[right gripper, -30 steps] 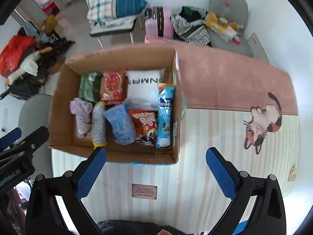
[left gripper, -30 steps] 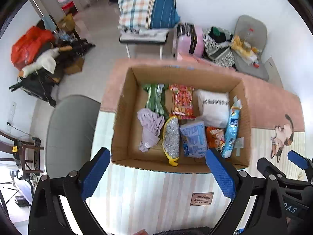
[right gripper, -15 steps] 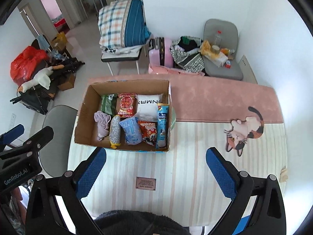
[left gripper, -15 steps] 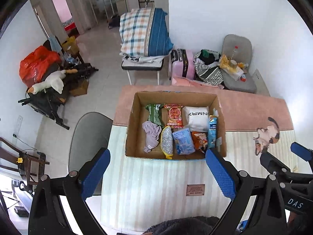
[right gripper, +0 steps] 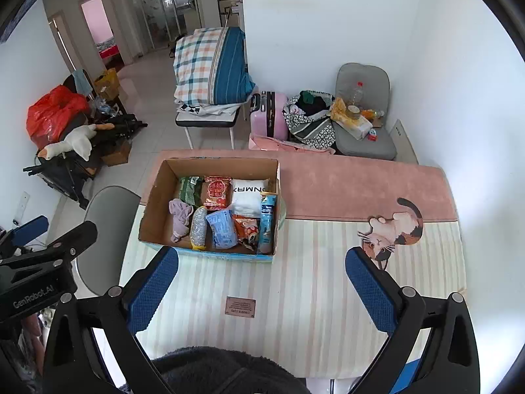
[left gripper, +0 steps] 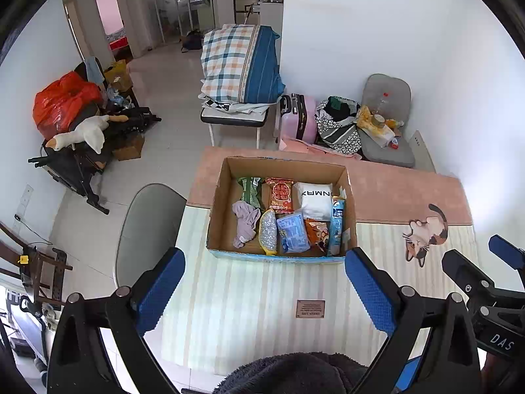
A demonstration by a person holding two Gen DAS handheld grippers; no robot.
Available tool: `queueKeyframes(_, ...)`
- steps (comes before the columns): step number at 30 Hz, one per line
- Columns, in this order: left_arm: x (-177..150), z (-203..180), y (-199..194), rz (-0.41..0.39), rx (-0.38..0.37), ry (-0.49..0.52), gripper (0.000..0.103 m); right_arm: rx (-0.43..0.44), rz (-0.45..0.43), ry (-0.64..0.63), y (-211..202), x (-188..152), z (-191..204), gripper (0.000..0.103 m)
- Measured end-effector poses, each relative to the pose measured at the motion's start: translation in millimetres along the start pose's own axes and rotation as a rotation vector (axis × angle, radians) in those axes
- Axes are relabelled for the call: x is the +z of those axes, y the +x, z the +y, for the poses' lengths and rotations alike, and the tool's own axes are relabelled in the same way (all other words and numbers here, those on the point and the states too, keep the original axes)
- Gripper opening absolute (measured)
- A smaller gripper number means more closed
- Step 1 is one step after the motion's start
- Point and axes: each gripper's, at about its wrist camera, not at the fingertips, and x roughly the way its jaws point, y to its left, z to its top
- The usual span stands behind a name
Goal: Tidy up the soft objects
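Observation:
An open cardboard box (left gripper: 226, 177) (right gripper: 154, 197) stands on the table. It holds a lilac cloth (left gripper: 244, 221) (right gripper: 179, 215), a silver scrubber (left gripper: 268, 231), a blue pack (left gripper: 292, 233) (right gripper: 221, 228), a red snack bag (left gripper: 279, 190), a green pack (left gripper: 250, 186), a white pack (left gripper: 316, 195) (right gripper: 249, 197), an orange snack bag (left gripper: 317, 231) and a tall blue tube (left gripper: 336, 223) (right gripper: 266, 221). My left gripper (left gripper: 264, 290) is open and empty, high above the table's near side. My right gripper (right gripper: 261, 290) is open and empty, to the right of the left one.
The table has a striped mat (left gripper: 249, 298) and a pink mat (right gripper: 344, 187) with a cat picture (right gripper: 393, 226). A grey chair (left gripper: 147, 226) stands left of the table. A folded quilt (left gripper: 241, 65), a pink suitcase (left gripper: 300, 118) and a loaded chair (left gripper: 384, 121) stand behind it.
Both grippers have risen and drawn back from the box, so it looks smaller and more of the room shows. Both stay open and empty.

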Motion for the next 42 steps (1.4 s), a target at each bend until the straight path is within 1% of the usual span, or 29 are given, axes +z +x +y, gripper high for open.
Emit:
queueKeyframes(3,-1.3,-0.6,-3.6,-0.012,0.005,0.003,0.1,-0.009,-0.013,-0.003,-8.8,-2.7,-0.7,0.103)
queueKeyframes(6,-3.0,-0.4,-3.8,-0.014,0.005,-0.003,0.1,-0.034,-0.021,0.002,-8.2,-3.0,-1.7,0.103)
queueKeyframes(9,-4.1,-0.8,-0.5,-0.014,0.018,-0.005,0.1,-0.06,-0.02,0.014,-3.4,-3.7,-4.6,0.103)
queueKeyframes(16,-5.6,-0.3,10.2,-0.015,0.041,-0.01,0.1,-0.092,-0.004,0.028,11.7,-2.8,-7.3,0.103)
queueKeyframes(20,-6.2,-0.4,15.2,-0.003,0.039,-0.011,0.1,-0.11,-0.003,0.031,18.4,-2.0,-7.5,0.103)
queueKeyframes(31,-4.0,-0.3,21.5,0.006,0.037,-0.007,0.1,-0.119,0.008,0.026,29.5,1.9,-5.5,0.103)
queueKeyframes(42,-1.2,0.4,25.0,0.011,0.046,-0.003,0.1,-0.135,0.001,0.022,32.2,2.8,-5.7,0.103)
